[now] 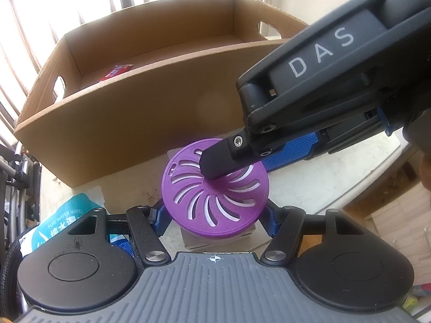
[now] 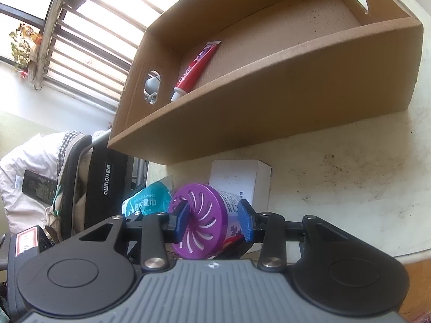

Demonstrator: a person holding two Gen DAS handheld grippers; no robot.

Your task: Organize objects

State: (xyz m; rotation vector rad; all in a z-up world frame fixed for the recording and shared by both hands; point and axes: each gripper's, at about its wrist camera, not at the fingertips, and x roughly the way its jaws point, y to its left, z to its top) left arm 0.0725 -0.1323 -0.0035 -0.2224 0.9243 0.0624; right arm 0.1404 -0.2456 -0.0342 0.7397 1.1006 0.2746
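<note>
One red toothpaste tube [image 2: 198, 67] already lay in the plain cardboard box [image 2: 269, 123] at twelve o'clock; wipes pack [image 2: 146, 202] and white carton [image 2: 239, 180] remained outside. The purple slotted-lid canister [image 1: 215, 188], round plastic, stood on the table, clasped by the half-open left gripper [image 1: 215, 216]. The right gripper [image 2: 215, 219] straddled it, jaws slightly parted, contact apparently lost.

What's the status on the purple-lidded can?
Left hand-held gripper clamped on purple-lidded can. Right hand-held gripper straddles it, grip unclear. Cardboard box ahead, toothpaste tube inside; nothing seen blocking.
</note>
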